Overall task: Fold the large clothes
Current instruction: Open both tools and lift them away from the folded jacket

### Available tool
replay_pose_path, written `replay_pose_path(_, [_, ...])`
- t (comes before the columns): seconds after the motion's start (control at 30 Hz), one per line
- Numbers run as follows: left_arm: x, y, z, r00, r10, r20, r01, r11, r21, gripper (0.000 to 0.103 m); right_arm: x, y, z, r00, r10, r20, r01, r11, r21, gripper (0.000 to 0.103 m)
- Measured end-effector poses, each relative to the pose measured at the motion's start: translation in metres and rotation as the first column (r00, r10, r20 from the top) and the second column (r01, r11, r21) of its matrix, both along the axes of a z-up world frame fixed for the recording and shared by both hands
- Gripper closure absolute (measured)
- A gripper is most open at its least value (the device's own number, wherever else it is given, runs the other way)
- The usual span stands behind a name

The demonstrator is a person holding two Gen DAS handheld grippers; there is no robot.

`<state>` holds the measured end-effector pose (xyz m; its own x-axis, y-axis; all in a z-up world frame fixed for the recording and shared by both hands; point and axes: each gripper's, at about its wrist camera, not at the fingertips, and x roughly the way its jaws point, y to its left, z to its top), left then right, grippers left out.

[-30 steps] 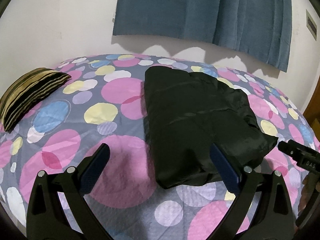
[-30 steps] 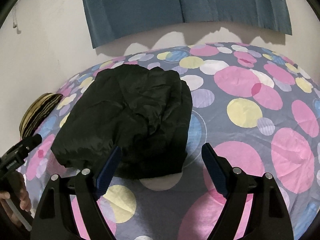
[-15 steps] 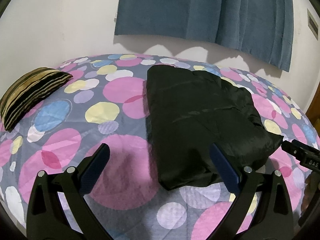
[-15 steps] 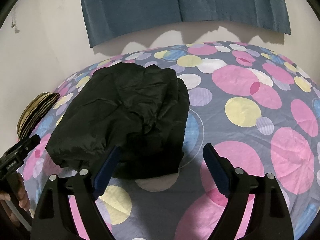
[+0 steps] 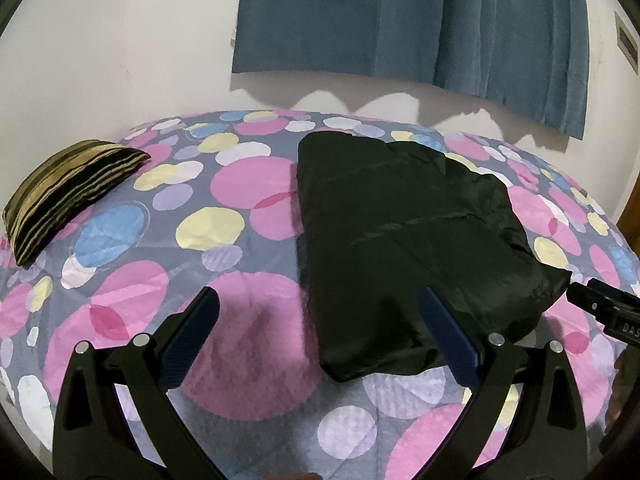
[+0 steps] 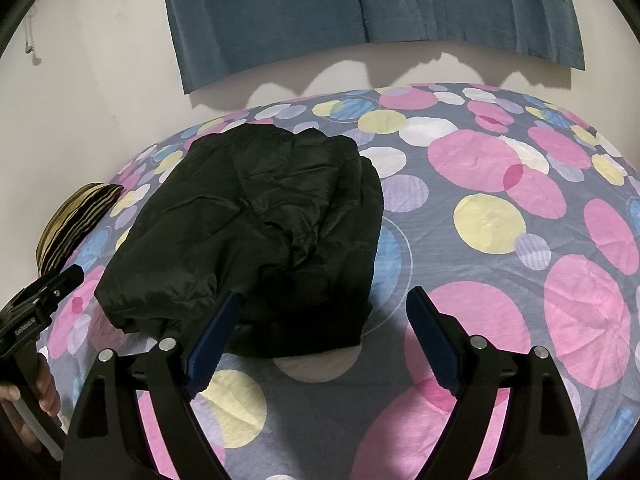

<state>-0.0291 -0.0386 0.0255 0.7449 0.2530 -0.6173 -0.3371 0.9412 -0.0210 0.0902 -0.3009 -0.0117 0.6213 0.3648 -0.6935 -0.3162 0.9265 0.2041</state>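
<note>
The black jacket [image 5: 404, 236] lies folded into a compact bundle on the polka-dot bedspread [image 5: 120, 288], so folding looks essentially finished. The left gripper [image 5: 318, 320] and right gripper [image 6: 322, 316] both hover empty at six o'clock, jaws spread wide.

Dim, soft indoor light; scalloped curtain [image 5: 420, 20] shadows, fisheye-bent edges.

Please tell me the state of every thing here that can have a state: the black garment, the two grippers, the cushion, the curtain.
Black shiny puffy garment: folded into a compact bundle, lying flat on the dotted bedspread, not held.
Left gripper: open, empty, short of the garment.
Right gripper: open, empty, near the garment's close edge.
Gold and black striped cushion: lying at the bed's left edge.
Blue fabric curtain: hanging on the wall, drawn shut.
</note>
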Motion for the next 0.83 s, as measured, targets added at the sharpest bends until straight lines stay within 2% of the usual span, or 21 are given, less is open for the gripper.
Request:
replay_pose_path(0.4, [-0.001,-0.001,0.001,1.0,-0.017,0.01,0.017,1.0,-0.002,0.003,-0.001,0.004,0.0,1.0,0.016,-0.006,-0.016,1.0,-0.002,0.019])
replay_pose_path(0.5, [-0.003,0.0,-0.001,1.0,0.026,0.012,-0.027,0.999,0.036,0.003,-0.001,0.004,0.0,1.0,0.016,-0.006,-0.016,1.0,0.0,0.019])
replay_pose_path(0.6, [-0.002,0.005,0.0,0.999,0.026,0.025,-0.028,0.998,0.06,0.003,0.001,0.001,0.001,1.0,0.022,-0.013,-0.022,1.0,0.01,0.019])
replay_pose_path(0.7, [0.002,0.026,0.0,0.998,0.068,0.014,-0.069,0.994,0.085,0.003,0.003,-0.011,0.004,1.0,0.012,-0.005,-0.012,1.0,0.01,0.019])
replay_pose_path(0.77, [0.004,0.05,-0.002,0.994,0.109,0.0,-0.109,0.992,0.061,0.003,0.008,-0.025,0.005,1.0,-0.015,0.002,0.015,1.0,0.007,0.019])
replay_pose_path(0.83, [0.007,0.087,-0.011,0.982,0.187,-0.015,-0.187,0.982,0.021,0.003,0.02,-0.05,0.001,0.997,-0.07,-0.009,0.07,0.998,0.006,0.019])
